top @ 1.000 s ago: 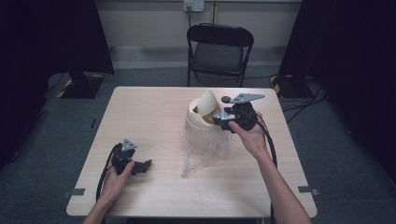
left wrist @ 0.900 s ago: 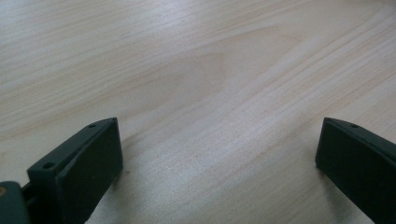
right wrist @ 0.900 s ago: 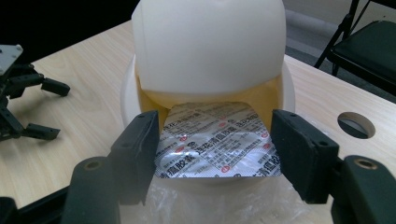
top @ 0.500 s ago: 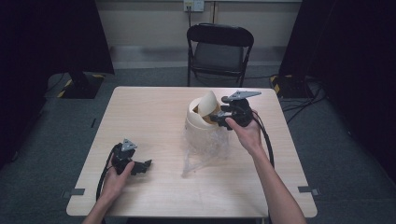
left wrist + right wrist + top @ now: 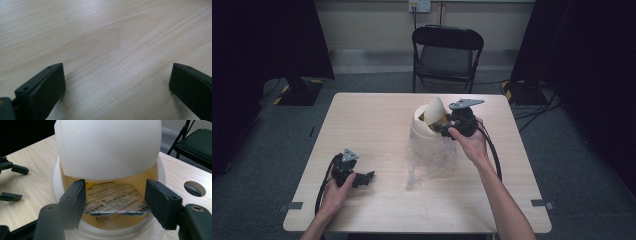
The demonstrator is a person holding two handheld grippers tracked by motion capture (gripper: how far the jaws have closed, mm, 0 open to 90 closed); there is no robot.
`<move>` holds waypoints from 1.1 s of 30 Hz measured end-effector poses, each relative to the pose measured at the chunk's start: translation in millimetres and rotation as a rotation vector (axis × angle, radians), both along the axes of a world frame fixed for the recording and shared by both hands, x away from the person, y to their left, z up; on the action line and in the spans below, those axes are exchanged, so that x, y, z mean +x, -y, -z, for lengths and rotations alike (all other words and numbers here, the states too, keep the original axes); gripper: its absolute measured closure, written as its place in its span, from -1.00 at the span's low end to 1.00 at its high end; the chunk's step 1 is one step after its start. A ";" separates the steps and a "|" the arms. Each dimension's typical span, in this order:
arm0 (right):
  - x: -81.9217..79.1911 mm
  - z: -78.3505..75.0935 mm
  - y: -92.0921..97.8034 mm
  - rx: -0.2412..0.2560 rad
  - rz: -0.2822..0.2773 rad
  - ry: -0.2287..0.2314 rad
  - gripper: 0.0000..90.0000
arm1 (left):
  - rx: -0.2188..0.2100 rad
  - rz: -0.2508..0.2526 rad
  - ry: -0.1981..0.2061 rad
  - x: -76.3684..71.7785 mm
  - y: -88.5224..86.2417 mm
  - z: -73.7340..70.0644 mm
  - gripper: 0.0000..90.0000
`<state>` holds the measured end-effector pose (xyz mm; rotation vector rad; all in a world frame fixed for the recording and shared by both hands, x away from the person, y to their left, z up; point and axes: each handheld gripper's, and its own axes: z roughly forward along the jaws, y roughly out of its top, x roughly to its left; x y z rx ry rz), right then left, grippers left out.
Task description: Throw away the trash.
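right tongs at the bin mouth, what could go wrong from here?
1. The right tongs are open at the bin opening with the swing lid tipped just above; the lid may swing down onto the jaws.
2. The packets lie flat and stacked inside, so a grab may slip or lift several.
3. The left tongs rest open on the table, away from the bin; nothing steadies it, so it may tip or slide.
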<state>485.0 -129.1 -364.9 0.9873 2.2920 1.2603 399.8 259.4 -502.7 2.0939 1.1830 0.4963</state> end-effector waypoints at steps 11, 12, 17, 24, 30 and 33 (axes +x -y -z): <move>-1.1 3.9 9.0 0.042 0.054 0.002 -0.51 | 0.002 -0.002 0.002 -0.4 0.0 0.0 -1.00; -1.1 3.9 9.0 0.042 0.054 0.002 -0.51 | 0.002 -0.002 0.002 -0.4 0.0 0.0 -1.00; -4.6 6.1 29.5 0.080 0.097 -0.017 -0.63 | 0.001 -0.002 0.002 -0.5 0.0 0.0 -1.00; -13.3 1.9 45.3 0.076 0.151 -0.013 -0.67 | -0.008 -0.015 0.004 -1.2 0.4 0.3 -1.00; -24.6 0.3 62.5 0.062 0.197 -0.008 -0.68 | -0.004 -0.012 0.001 -1.9 -0.5 0.3 -0.99; -31.1 3.4 71.8 0.034 0.233 -0.031 -0.68 | -0.001 -0.010 0.001 -2.1 -1.0 0.1 -0.99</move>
